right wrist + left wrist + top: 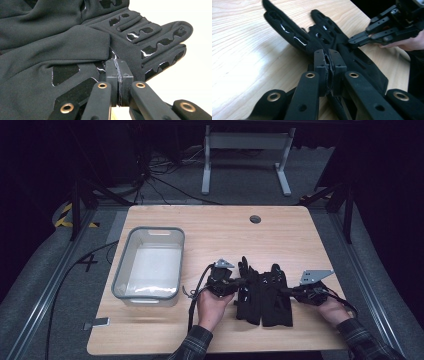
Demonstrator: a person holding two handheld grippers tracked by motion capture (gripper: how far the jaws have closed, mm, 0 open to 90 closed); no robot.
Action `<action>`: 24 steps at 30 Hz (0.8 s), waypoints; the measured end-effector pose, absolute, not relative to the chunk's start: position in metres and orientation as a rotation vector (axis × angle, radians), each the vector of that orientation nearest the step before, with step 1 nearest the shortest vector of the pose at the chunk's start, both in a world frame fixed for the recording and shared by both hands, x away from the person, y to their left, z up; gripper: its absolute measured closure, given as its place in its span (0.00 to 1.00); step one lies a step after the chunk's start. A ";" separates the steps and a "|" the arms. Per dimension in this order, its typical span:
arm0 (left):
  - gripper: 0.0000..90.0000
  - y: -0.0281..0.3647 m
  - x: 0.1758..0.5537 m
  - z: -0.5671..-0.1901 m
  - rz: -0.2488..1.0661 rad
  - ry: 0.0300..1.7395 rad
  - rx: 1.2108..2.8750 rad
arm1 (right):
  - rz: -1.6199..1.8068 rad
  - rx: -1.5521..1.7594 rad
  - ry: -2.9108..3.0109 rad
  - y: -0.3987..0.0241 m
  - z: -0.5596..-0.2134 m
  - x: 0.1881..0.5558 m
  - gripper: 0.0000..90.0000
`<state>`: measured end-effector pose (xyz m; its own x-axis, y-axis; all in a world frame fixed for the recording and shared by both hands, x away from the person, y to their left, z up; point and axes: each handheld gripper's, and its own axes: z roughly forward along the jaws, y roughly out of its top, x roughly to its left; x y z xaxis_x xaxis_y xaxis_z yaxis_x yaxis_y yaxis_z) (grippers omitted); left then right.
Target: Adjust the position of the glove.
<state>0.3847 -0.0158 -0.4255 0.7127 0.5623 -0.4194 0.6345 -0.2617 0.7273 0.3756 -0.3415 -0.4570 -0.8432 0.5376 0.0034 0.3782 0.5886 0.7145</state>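
Two black gloves with glossy grip patches lie side by side on the wooden table, the left glove (247, 292) touching the right glove (276, 296). My left gripper (236, 282) comes in from the left, its jaws shut on the left glove's edge (294, 35). In the left gripper view its tips (328, 53) pinch a fold of fabric. My right gripper (287, 291) reaches in from the right, shut on the right glove's edge. In the right gripper view its tips (118, 63) bite the glove (75, 50) near the cuff. The right gripper (351, 41) also appears across the gloves in the left gripper view.
A clear plastic bin with a grey rim (120, 266) stands on the left of the table (210, 227). A round cable hole (255, 219) sits near the far edge. A small grey tab (97, 323) juts from the front left corner. White desk legs (206, 167) stand beyond.
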 end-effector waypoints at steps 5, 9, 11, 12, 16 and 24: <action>0.96 -0.021 0.385 -0.420 -0.112 0.886 1.935 | 1.091 0.750 2.606 -0.337 -0.457 0.377 1.00; 0.96 -0.025 0.387 -0.416 -0.127 0.862 1.931 | 1.087 0.735 2.616 -0.332 -0.456 0.380 1.00; 0.96 -0.028 0.388 -0.415 -0.133 0.855 1.931 | 1.086 0.727 2.622 -0.329 -0.456 0.381 1.00; 0.96 -0.029 0.388 -0.415 -0.133 0.856 1.930 | 1.092 0.726 2.623 -0.327 -0.457 0.381 1.00; 0.96 -0.034 0.389 -0.412 -0.136 0.842 1.933 | 1.107 0.724 2.636 -0.325 -0.457 0.382 1.00; 0.96 -0.052 0.393 -0.412 -0.156 0.813 1.956 | 1.098 0.683 2.653 -0.313 -0.457 0.383 1.00</action>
